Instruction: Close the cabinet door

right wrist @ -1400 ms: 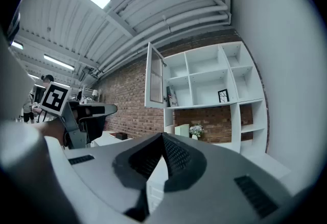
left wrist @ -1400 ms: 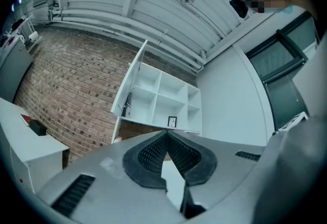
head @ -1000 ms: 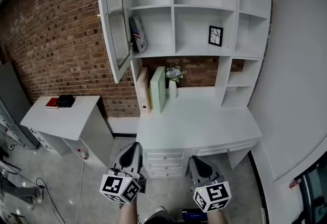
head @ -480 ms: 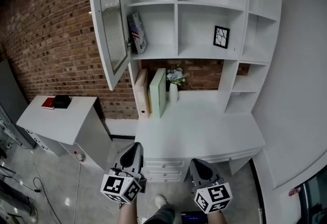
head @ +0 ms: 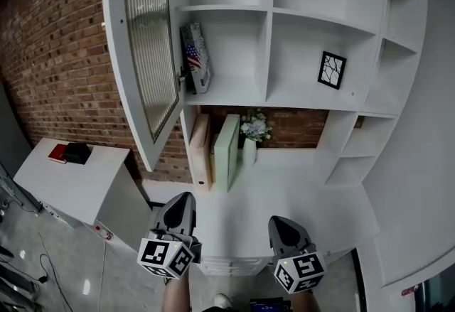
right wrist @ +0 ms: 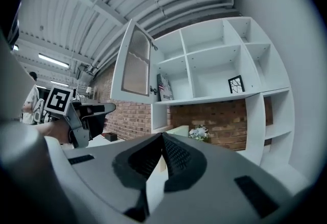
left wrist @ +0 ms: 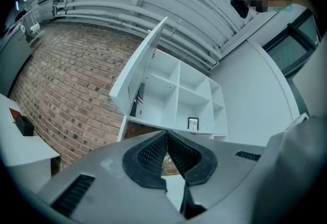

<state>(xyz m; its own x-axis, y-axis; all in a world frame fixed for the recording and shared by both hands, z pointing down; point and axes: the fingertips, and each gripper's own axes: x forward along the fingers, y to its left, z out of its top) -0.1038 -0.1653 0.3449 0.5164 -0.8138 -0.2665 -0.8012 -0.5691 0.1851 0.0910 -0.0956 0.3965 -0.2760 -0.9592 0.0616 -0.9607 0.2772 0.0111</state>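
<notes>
The white cabinet door (head: 142, 55) with a ribbed glass panel stands swung wide open at the left of the white shelf unit (head: 298, 26). It also shows in the left gripper view as the door (left wrist: 138, 72) and in the right gripper view as the door (right wrist: 135, 67). My left gripper (head: 181, 198) is low in the head view, well below the door's bottom corner and apart from it, jaws shut on nothing. My right gripper (head: 281, 222) is beside it over the desk's front edge, also shut and empty.
A flag-printed book (head: 195, 55) leans in the compartment behind the door. A small framed picture (head: 331, 69) stands on the middle shelf. On the white desk (head: 298, 197) are upright folders (head: 226, 151) and a flower vase (head: 254, 129). A low white side cabinet (head: 71, 179) is at left.
The shelf unit and open door have grown larger and nearer in the head view. Both grippers now reach over the desk's front edge, still shut.
</notes>
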